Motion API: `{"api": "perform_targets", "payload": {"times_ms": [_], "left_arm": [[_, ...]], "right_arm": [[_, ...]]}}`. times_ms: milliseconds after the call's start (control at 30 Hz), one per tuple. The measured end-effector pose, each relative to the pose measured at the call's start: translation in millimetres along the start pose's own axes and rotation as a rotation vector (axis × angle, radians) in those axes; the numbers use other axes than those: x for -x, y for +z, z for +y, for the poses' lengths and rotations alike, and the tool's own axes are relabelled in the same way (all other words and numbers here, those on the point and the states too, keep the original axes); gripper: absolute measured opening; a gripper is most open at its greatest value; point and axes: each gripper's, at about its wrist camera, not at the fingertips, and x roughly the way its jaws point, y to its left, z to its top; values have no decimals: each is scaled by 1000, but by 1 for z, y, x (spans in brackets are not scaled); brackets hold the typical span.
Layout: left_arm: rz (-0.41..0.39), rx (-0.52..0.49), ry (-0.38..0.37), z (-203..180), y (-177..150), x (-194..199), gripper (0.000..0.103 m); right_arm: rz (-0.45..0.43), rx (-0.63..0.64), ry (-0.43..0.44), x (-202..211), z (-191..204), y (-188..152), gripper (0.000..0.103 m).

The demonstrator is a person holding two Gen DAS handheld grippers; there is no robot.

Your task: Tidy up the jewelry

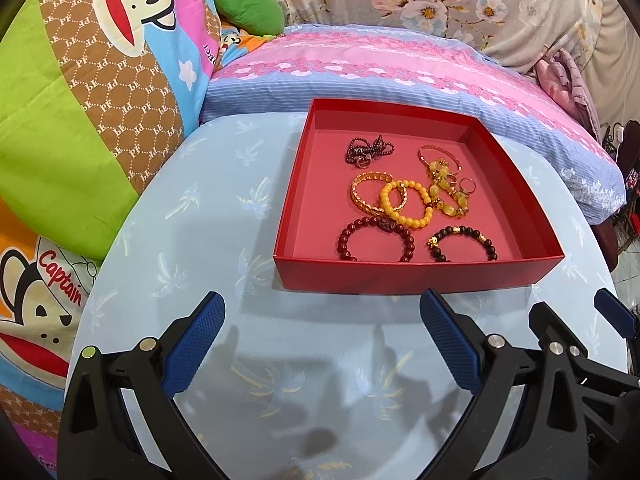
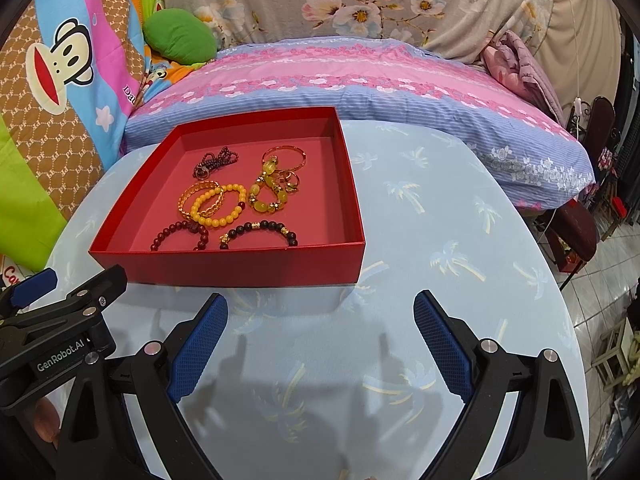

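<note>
Nearest to us, both grippers hover low over the table [image 1: 192, 208], side by side and short of the red box [image 1: 416, 276]. We hold the left gripper [image 1: 324, 340] with its jaws spread wide and empty, and the right gripper [image 2: 320, 340] the same, probably so either can close on a small piece.

Beyond them, toward 12 o'clock, the box sits with its open top up, its low walls keeping the jewelry together. Just inside the near wall lie the dark red bead bracelet [image 1: 376, 238] at 11 o'clock and the black bead bracelet [image 1: 464, 240] at 1 o'clock, apart from each other. Past those, the yellow bead bracelet [image 1: 406, 204] overlaps the gold bangle [image 1: 370, 192]; the amber stone bracelet [image 1: 446, 188] tangles with rings. Farthest lies the dark bead necklace [image 1: 366, 150], bunched.

With every piece in the box, we judge this fits sorting done or jewelry waiting to be taken out.
</note>
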Motion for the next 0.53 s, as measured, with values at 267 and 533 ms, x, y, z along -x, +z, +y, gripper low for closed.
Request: {"api": "perform_targets", "payload": {"times_ms": [267,533], "left_arm": [[-16,-9,5,-3,0,2,92],[-22,-12,10,-5,-1,5,92]], "right_arm": [[0,0,0,0,0,0,90],[0,1,0,0,0,0,90]]}}
